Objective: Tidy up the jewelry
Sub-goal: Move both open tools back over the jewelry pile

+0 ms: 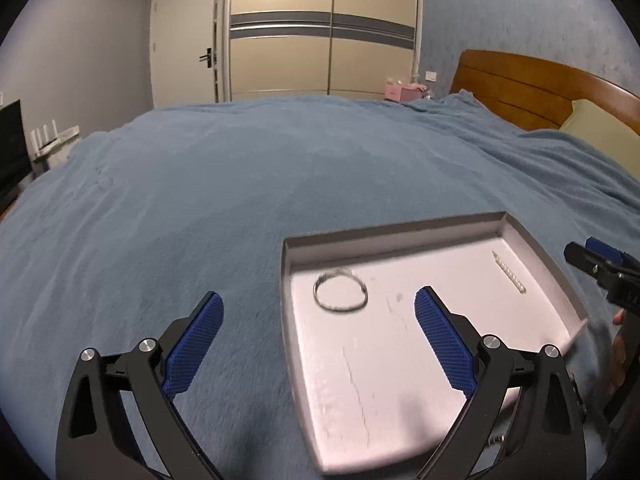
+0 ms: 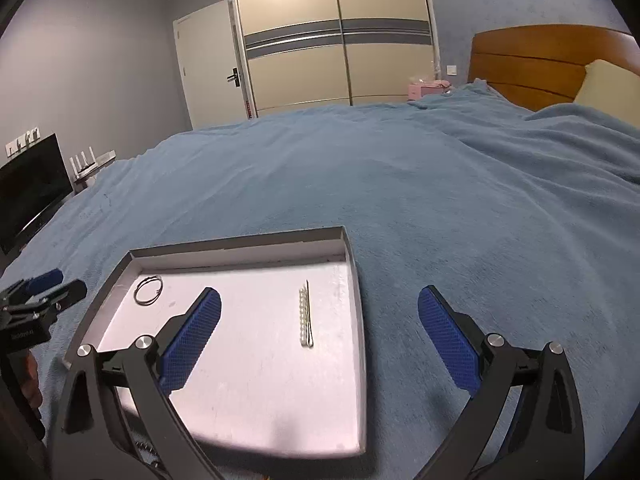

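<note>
A shallow white tray [image 1: 400, 380] with grey walls lies on the blue bedspread; it also shows in the right wrist view [image 2: 280, 400]. In it lie a thin silver bangle [image 1: 340, 291] at the far left [image 2: 148, 290] and a pearl hair clip [image 1: 509, 272] at the far right [image 2: 306, 318]. My left gripper [image 1: 319, 304] is open and empty, straddling the tray's left wall, near the bangle. My right gripper [image 2: 320, 300] is open and empty, straddling the tray's right wall, just beyond the clip.
The blue bedspread [image 1: 240, 184] covers the whole bed. A wooden headboard [image 1: 532, 88] and a pale pillow [image 1: 600, 136] are at the far right. A wardrobe [image 1: 320, 28], a door and a pink box [image 1: 402, 91] stand beyond. A dark screen [image 2: 32, 188] stands left.
</note>
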`<action>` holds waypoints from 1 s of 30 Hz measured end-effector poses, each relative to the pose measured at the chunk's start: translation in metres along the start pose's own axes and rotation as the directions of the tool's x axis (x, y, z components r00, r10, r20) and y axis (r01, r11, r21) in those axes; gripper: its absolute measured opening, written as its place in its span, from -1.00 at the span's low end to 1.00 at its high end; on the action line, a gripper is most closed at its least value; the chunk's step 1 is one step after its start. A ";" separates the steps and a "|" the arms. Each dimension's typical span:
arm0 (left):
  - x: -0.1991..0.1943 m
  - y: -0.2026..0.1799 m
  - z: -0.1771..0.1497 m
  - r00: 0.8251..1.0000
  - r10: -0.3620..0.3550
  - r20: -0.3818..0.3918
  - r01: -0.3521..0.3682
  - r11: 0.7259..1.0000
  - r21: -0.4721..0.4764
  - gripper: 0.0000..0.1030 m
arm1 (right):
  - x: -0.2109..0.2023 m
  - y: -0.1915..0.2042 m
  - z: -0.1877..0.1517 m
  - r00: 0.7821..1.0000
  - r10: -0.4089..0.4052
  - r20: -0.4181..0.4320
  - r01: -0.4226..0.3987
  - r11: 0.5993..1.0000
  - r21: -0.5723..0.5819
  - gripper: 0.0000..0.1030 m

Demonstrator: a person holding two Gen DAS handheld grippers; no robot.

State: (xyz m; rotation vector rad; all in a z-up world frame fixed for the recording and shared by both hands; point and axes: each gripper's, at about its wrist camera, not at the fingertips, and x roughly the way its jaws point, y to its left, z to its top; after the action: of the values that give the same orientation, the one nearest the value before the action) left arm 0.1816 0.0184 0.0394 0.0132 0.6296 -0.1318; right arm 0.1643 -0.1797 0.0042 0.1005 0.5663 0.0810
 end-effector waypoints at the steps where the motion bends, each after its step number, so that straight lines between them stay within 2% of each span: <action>1: -0.003 0.000 -0.003 1.000 0.000 -0.002 0.000 1.000 -0.002 0.87 | -0.005 0.000 -0.003 1.000 0.000 -0.002 0.000 1.000 -0.002 0.89; 8: -0.027 -0.005 -0.032 1.000 0.011 -0.006 -0.011 1.000 0.028 0.88 | -0.033 0.000 -0.025 1.000 -0.023 -0.006 0.023 0.999 -0.032 0.89; 18: -0.058 -0.007 -0.075 0.999 -0.038 -0.032 0.040 0.998 0.047 0.88 | -0.068 -0.014 -0.068 0.999 -0.053 -0.013 0.052 0.998 -0.027 0.89; 23: -0.067 -0.011 -0.091 0.997 -0.057 -0.050 0.060 0.996 0.065 0.88 | -0.078 -0.018 -0.085 0.997 -0.077 -0.011 0.077 0.996 -0.047 0.89; 30: -0.069 -0.016 -0.121 0.993 -0.065 -0.103 0.078 0.989 0.127 0.88 | -0.087 -0.020 -0.104 0.997 -0.062 -0.037 0.060 0.997 -0.054 0.89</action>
State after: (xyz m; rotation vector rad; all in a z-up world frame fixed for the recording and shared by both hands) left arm 0.0533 0.0172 -0.0177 0.1245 0.7192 -0.2427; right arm 0.0360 -0.2013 -0.0397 0.0305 0.6048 0.0386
